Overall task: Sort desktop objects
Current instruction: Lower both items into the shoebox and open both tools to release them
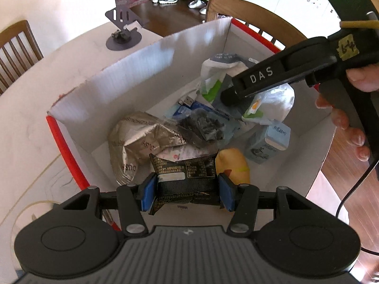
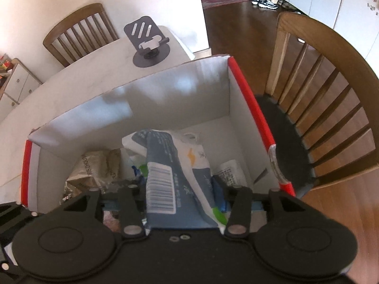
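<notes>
1 red-edged cardboard box (image 1: 151,54), 2 wooden chairs (image 2: 331,108), 1 phone stand (image 1: 122,30), 1 black snack packet (image 1: 187,177)

Packets (image 1: 146,137) lie in the box (image 1: 132,71) on the table (image 1: 35,118).

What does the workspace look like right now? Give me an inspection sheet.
Surface: pale table, mostly bare.
Job's things: white box with red edges holds a silver bag, yellow object, blue carton.
Clutter: dark phone stand beyond the box.
Grippers: left gripper clamps a black snack packet; right gripper has a blue-and-white pouch between its jaws, grip unclear.
Cables: black cable by the right hand.
Surroundings: wooden chairs, wood floor.
</notes>
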`<state>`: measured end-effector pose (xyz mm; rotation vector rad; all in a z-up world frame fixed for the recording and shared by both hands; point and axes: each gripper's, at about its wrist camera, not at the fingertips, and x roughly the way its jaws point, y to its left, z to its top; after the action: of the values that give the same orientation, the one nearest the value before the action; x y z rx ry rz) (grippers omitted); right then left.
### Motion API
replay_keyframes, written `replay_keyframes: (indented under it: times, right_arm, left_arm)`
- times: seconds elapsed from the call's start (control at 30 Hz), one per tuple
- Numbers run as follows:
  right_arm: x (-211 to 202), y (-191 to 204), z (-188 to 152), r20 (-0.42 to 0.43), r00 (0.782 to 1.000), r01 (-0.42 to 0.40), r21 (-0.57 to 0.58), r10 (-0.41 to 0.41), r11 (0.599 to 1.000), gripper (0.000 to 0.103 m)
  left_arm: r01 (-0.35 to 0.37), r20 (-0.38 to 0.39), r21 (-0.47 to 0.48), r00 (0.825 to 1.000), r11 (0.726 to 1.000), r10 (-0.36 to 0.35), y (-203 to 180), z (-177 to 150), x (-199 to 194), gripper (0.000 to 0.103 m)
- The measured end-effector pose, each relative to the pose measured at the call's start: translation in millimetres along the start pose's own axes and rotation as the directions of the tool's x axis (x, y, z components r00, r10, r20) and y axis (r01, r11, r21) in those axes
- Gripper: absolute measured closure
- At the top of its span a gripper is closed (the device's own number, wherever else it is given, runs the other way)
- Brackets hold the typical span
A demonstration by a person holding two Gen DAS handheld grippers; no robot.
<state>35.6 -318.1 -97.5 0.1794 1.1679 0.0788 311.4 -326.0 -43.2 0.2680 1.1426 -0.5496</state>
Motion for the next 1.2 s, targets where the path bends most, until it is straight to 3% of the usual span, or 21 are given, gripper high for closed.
replay_keyframes:
  times: [0.3, 0.53, 0.63, 1.0, 1.2]
  right_arm:
    - [-6, 5, -1, 0.015, 1.0, -0.018, -0.013, 0.019, 1.0, 0.039]
    - [-15, 10, -1, 0.047, 0.999, 0.001, -0.037, 0.001, 0.999, 0.018]
    - [-21, 9, -3, 0.057, 0.998, 0.004, -0.037, -0.002, 0.999, 0.017]
    - [-35, 10, -12, 0.075, 0.997, 0.003, -0.044, 0.0, 0.999, 0.015]
    - [-48, 12, -21, 0.091, 0.996, -0.011, -0.063, 0.016, 0.998, 0.015]
  left_arm:
    - [0.029, -0.011, -0.016, 1.0, 0.999, -0.03, 3, -6, 1, 0.045]
    - [0.035, 0.01, -0.031, 0.999, 0.999, -0.034, 4, -10, -10, 0.037]
    - [0.032, 0.012, -0.032, 0.999, 0.999, -0.032, 3, -10, -13, 0.031]
    - [0.02, 0.027, -0.017, 0.999, 1.0, -0.02, -6, -13, -25, 0.03]
    - [0.014, 0.048, -0.013, 0.999, 1.0, -0.013, -9, -15, -36, 0.02]
